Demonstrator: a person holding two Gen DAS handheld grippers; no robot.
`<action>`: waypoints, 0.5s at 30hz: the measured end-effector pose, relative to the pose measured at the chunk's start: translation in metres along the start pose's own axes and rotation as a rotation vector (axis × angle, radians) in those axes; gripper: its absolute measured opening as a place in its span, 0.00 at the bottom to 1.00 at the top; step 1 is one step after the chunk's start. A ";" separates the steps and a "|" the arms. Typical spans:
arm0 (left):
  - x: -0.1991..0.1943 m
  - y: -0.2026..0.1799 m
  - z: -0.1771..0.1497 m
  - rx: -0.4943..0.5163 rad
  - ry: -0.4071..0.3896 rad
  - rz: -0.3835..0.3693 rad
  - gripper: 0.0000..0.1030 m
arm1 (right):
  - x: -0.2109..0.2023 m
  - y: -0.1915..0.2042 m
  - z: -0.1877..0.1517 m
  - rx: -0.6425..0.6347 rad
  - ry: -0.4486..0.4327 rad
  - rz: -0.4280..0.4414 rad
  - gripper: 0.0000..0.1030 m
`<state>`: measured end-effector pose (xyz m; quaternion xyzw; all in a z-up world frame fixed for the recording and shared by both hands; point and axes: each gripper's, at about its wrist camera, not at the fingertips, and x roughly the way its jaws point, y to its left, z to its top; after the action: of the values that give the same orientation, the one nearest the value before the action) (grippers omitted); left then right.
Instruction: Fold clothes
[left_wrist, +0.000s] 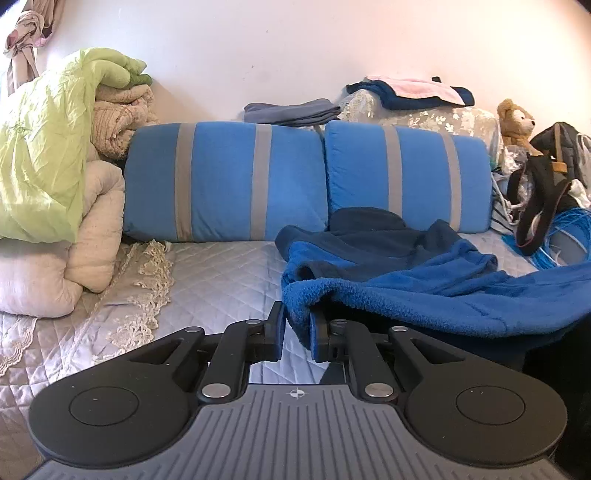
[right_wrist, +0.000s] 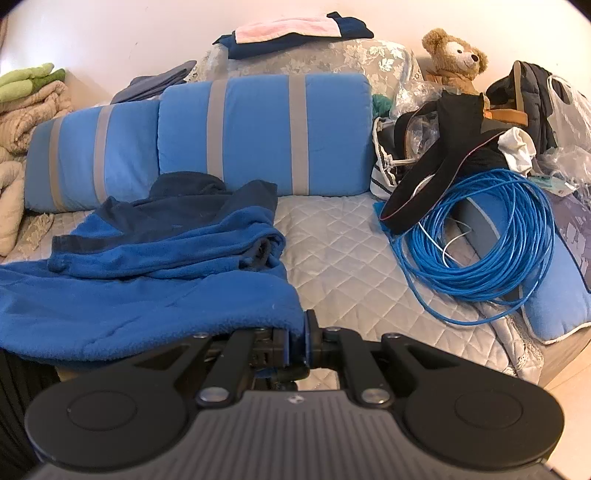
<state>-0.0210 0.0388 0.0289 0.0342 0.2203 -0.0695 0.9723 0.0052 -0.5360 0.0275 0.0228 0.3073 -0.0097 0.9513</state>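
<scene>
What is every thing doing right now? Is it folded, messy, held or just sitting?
blue fleece garment: unfolded, rumpled, held at its near edge by both grippers
left gripper: shut on the fleece
right gripper: shut on the fleece
blue cable: coiled, lying on the bed
teddy bear: sitting upright
navy and pink clothes: folded, stacked
green quilt: bundled up

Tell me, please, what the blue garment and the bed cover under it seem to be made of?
Blue garment: probably fleece or terry, matte, with a fuzzy, nubbly nap and soft thick folds. Bed cover: likely quilted satin-like fabric, pale grey, with stitched diamonds and a slight sheen. The exact fibre cannot be told.
</scene>
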 end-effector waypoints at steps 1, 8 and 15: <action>-0.003 0.000 0.000 -0.001 -0.006 0.000 0.13 | -0.001 0.000 0.000 -0.001 -0.004 -0.001 0.07; -0.024 -0.003 0.006 -0.029 -0.051 -0.011 0.13 | -0.016 -0.010 0.000 0.046 -0.032 0.010 0.07; -0.038 -0.012 0.017 -0.044 -0.074 -0.016 0.13 | -0.033 -0.012 0.012 0.049 -0.067 0.012 0.07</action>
<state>-0.0496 0.0294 0.0601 0.0083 0.1859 -0.0735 0.9798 -0.0149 -0.5485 0.0561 0.0477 0.2750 -0.0120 0.9602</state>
